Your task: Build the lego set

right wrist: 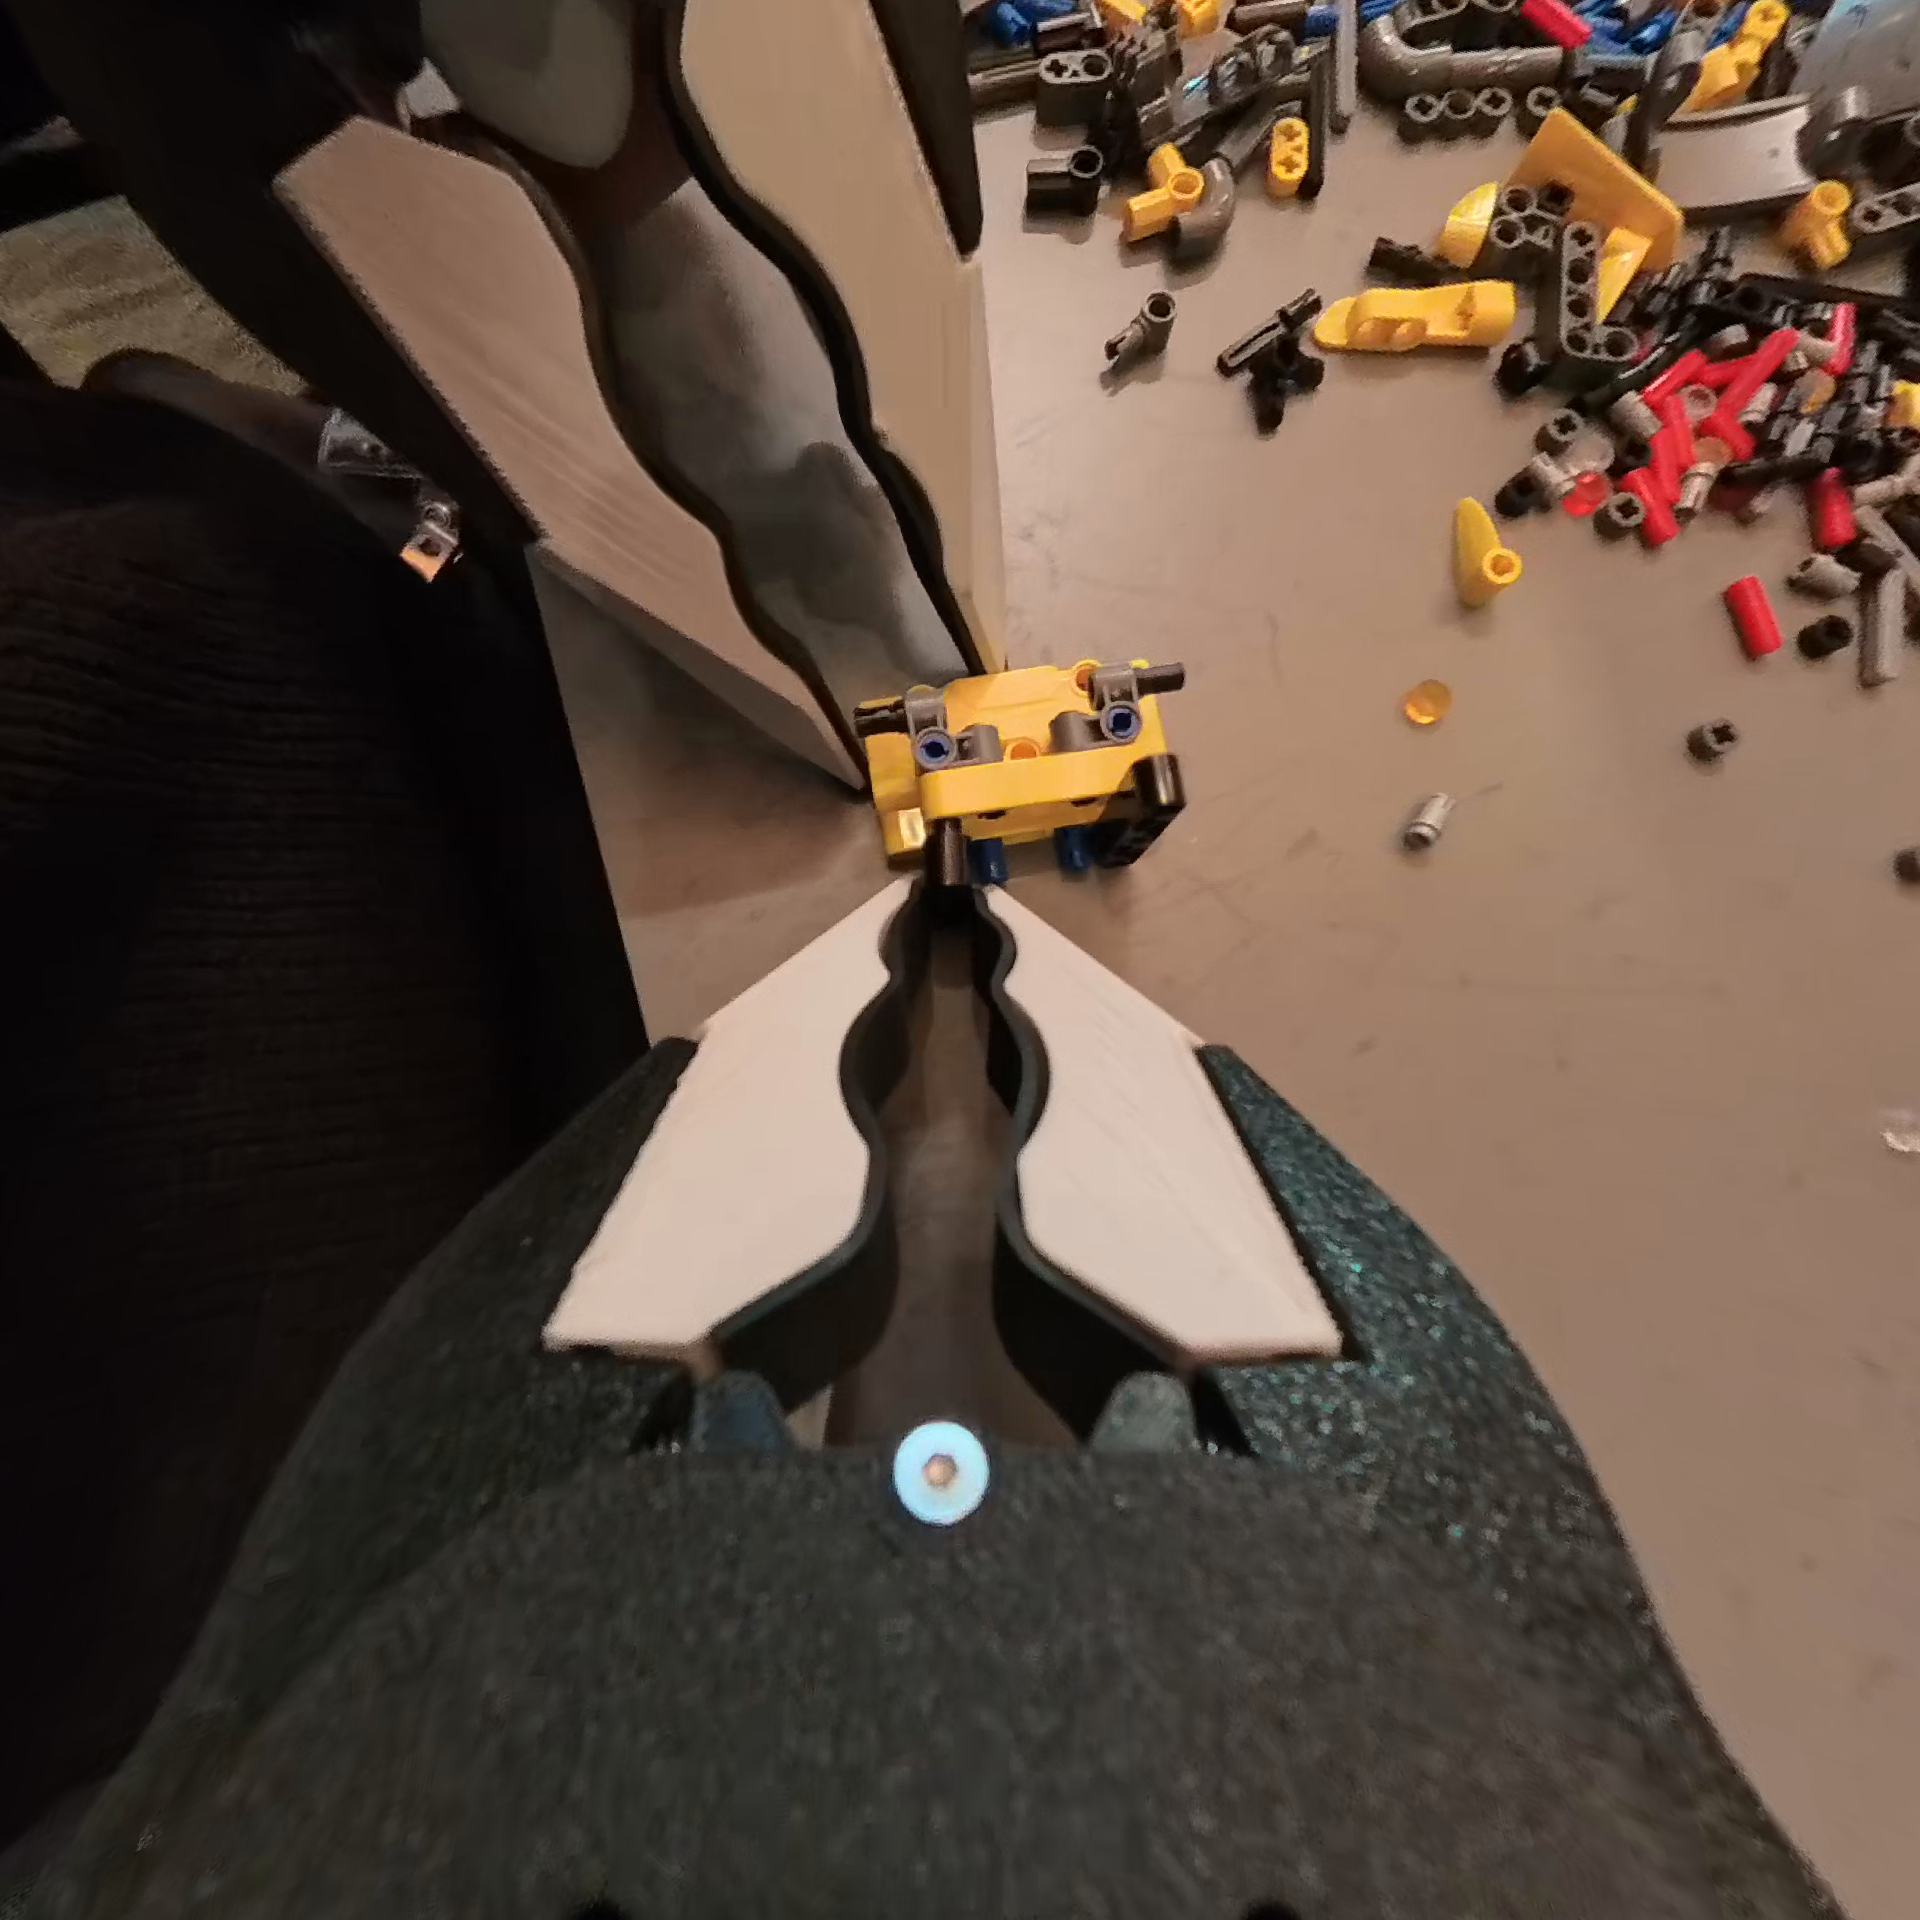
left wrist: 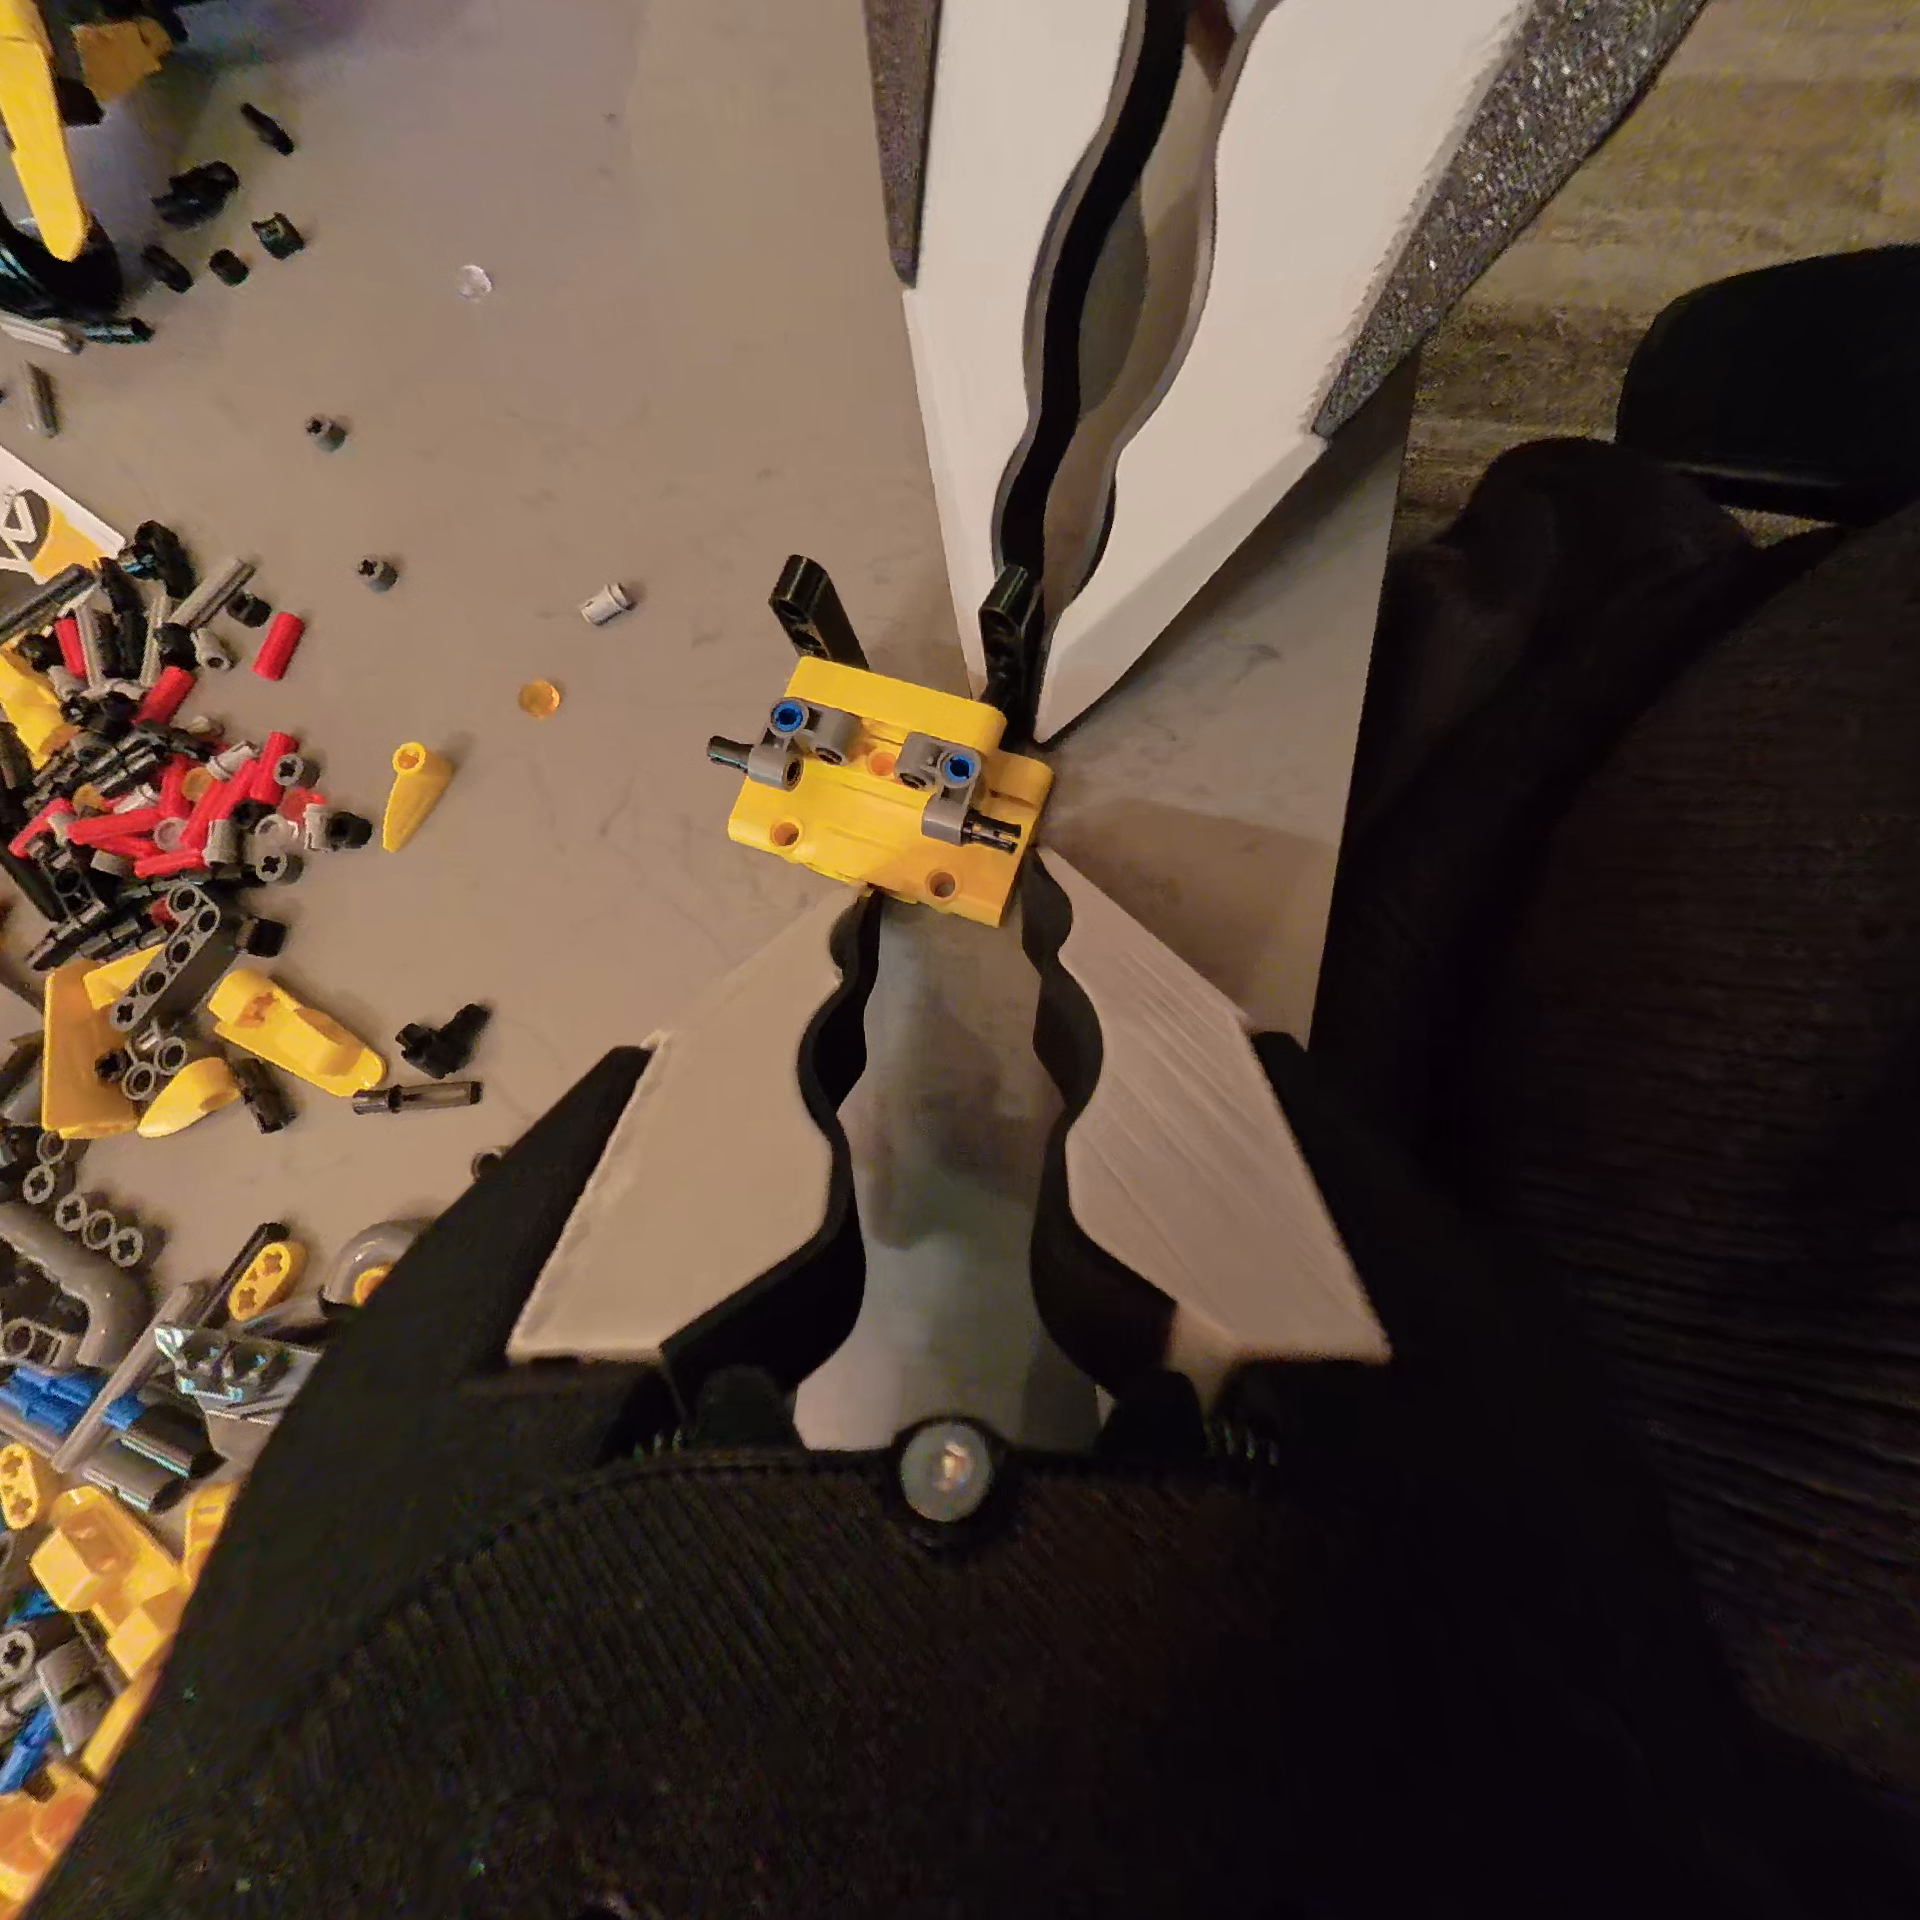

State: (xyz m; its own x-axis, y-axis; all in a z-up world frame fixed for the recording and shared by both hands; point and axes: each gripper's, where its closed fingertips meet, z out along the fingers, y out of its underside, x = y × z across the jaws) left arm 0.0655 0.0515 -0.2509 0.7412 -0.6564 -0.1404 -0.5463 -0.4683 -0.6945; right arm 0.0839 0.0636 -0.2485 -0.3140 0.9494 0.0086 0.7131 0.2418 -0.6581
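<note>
- Grey tabletop (left wrist: pixel 623 312) fills both views, with a dark-clothed person at its near edge and a small yellow assembly (left wrist: pixel 883 800) set close to that edge as our landmark.
- Left gripper (left wrist: pixel 951 899) meets the yellow assembly from one side; its jaws are drawn in narrow, tips pressed on the block's lower edge, and it looks like a grip.
- Right gripper (right wrist: pixel 945 883) comes in from the opposite side, nose to nose with the left one across the assembly; its jaws are nearly together, pinching a black beam (right wrist: pixel 948 857) that sticks out of the assembly.
- From the left wrist view, that same black beam (left wrist: pixel 1010 634) rises off the far side of the assembly straight into the right gripper's tips, with a second black beam (left wrist: pixel 816 608) standing parallel beside it, free.
- So the beam's long axis runs along the right gripper's fingers, away from the assembly; both grippers are in contact, neither nearer.
- Grey connectors with blue pins (left wrist: pixel 788 717) sit on the assembly's top face.
- Beyond the assembly, away from the person, lies a loose parts pile (right wrist: pixel 1714 416), with a yellow cone piece (left wrist: pixel 416 795) and a small orange round stud (left wrist: pixel 539 697) between pile and assembly.
</note>
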